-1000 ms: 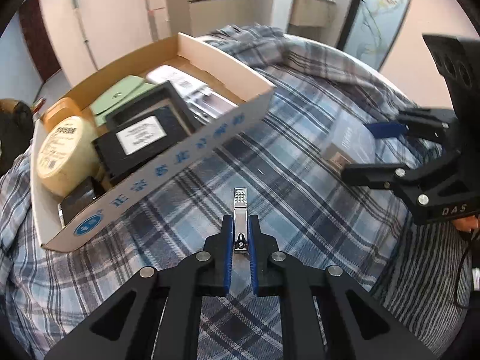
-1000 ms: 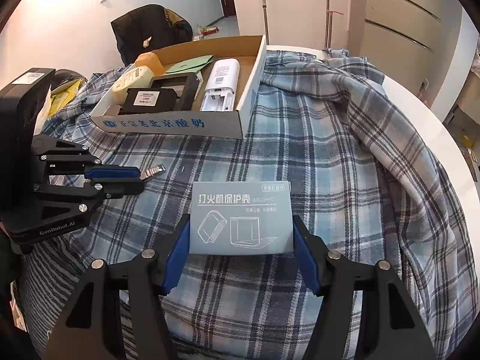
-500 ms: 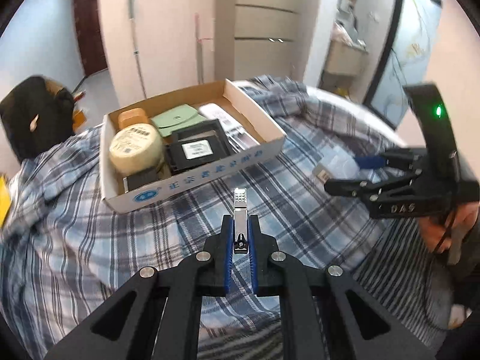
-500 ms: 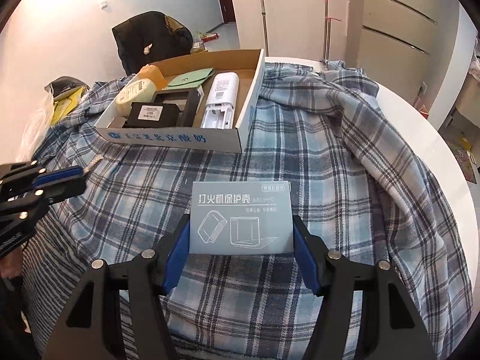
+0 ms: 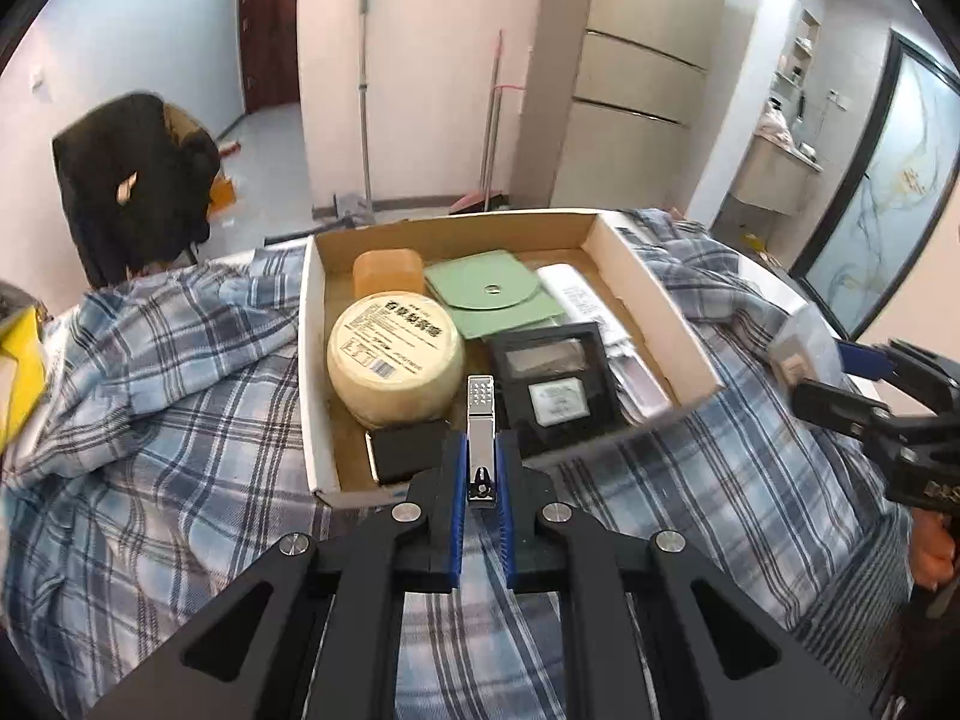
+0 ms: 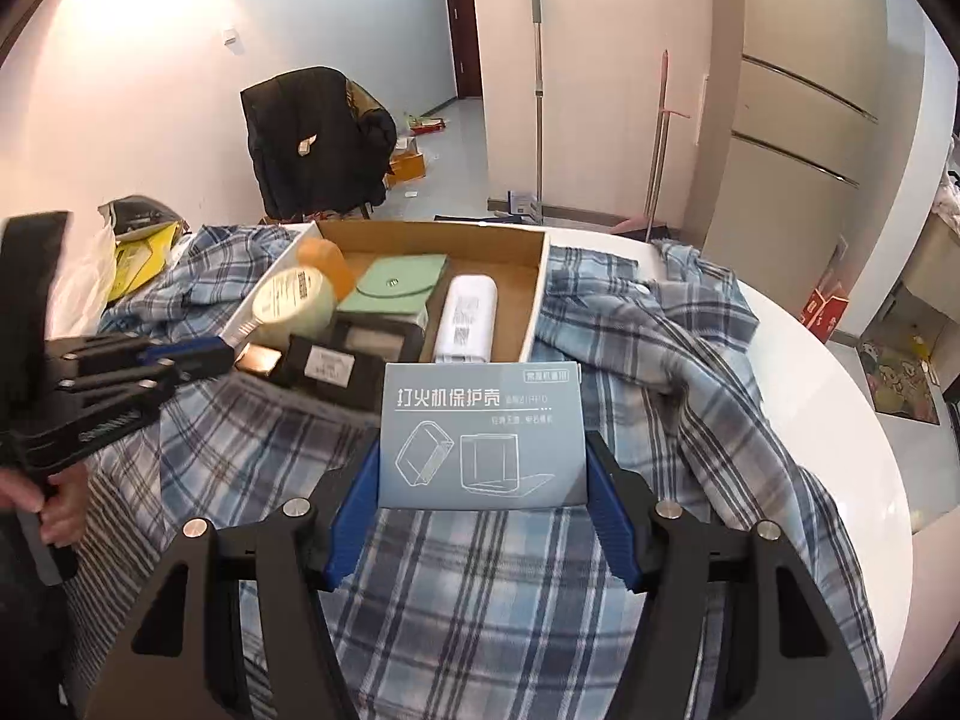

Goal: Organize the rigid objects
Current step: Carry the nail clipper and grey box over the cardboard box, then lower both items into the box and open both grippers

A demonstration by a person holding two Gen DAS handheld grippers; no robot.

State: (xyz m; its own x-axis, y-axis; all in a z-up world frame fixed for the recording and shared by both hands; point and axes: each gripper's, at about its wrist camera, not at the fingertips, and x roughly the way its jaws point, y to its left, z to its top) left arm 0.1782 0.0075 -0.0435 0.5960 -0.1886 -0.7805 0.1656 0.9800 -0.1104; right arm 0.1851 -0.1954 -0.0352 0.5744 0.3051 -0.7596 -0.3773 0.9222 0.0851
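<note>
- Over the near edge of the cardboard box (image 5: 654, 294), the left gripper (image 5: 480, 495) has its jaws pressed together on a nail clipper (image 5: 480, 420), held by its tail end with most of its length sticking out ahead of the pads.
- Because the grip is so short and the metal is slick, the clipper could pivot or slide out if the hand tilts or jolts; it would then land on the black case (image 5: 555, 387) or the round tub (image 5: 396, 354) instead of a bare spot.
- Free floor in the box is scarce: the tub, an orange container (image 5: 387, 270), a green pouch (image 5: 492, 294), a white device (image 5: 579, 300) and the black pieces fill most of it. A careless drop could leave the clipper perched on top of something.
- On the right, the right gripper (image 6: 483, 501) has its jaws clamped on the two sides of a flat grey-blue carton (image 6: 480, 432), lifted clear of the plaid cloth (image 6: 630, 360).
- That carton is thin card, so too hard a squeeze may buckle it, and too light a one may let it slip.
- Both grippers are heading for the same box and are near each other; they could knock together at its edge.
- The box sits on loose cloth and may skid if bumped.
</note>
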